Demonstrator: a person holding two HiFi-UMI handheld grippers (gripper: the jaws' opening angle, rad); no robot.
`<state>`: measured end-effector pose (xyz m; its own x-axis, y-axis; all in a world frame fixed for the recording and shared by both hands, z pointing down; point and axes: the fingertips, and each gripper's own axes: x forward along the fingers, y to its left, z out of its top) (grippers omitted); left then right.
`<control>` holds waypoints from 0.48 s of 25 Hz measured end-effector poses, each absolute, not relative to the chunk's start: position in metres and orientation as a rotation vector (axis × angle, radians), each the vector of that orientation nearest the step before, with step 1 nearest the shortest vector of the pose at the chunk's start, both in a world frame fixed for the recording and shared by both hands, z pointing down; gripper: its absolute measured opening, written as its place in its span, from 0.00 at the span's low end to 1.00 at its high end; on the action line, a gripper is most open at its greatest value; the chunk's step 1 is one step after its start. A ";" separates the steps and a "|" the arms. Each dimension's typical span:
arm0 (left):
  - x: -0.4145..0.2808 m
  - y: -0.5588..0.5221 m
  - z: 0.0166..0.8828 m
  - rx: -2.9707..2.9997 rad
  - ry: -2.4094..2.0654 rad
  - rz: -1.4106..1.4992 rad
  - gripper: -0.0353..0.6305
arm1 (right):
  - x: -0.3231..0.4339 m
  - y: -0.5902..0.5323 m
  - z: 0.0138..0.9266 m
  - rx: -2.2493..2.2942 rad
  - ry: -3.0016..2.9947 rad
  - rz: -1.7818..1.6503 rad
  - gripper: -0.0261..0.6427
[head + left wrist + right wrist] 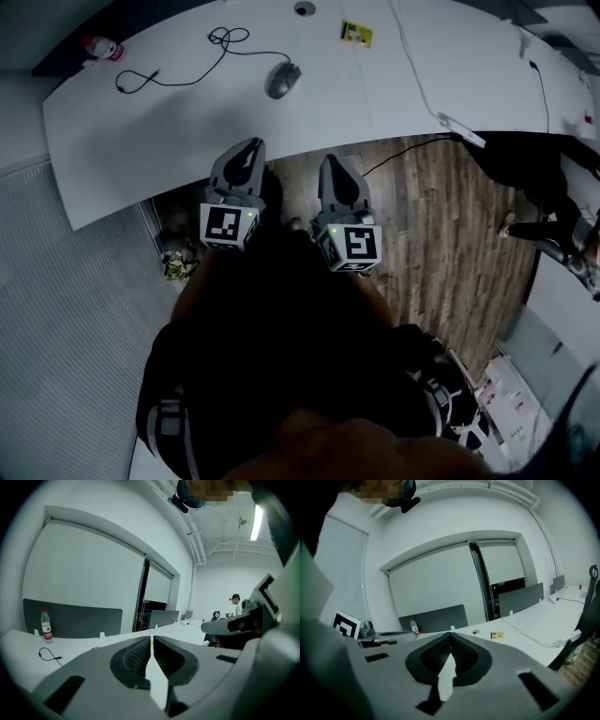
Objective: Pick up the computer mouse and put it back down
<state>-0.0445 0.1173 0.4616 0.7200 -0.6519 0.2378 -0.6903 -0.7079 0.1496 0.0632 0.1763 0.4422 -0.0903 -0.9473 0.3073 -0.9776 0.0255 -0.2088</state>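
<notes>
Left gripper (pixel 249 146) and right gripper (pixel 330 161) point forward side by side, jaws together.

From the head we look steeply down on the white bench (pixel 187 122), which spans the top of the frame, with the left tool (pixel 249 145) and right tool (pixel 334 161) mid-frame below it. Each tool camera sits close behind its own jaws and looks almost level across the bench. All three views share the water bottle (pixel 101 47). The head and right tool views also share the yellow card (pixel 497 635).
</notes>
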 end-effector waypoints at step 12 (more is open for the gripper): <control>-0.031 0.028 0.506 2.694 -0.915 0.439 0.08 | 0.055 0.090 0.471 2.084 -2.069 0.689 0.04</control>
<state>-0.0311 0.0283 0.5061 0.7560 -0.5448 0.3628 -0.6240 -0.7672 0.1481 0.0554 0.0901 0.4708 -0.0412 -0.9155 0.4002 -0.9726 -0.0550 -0.2260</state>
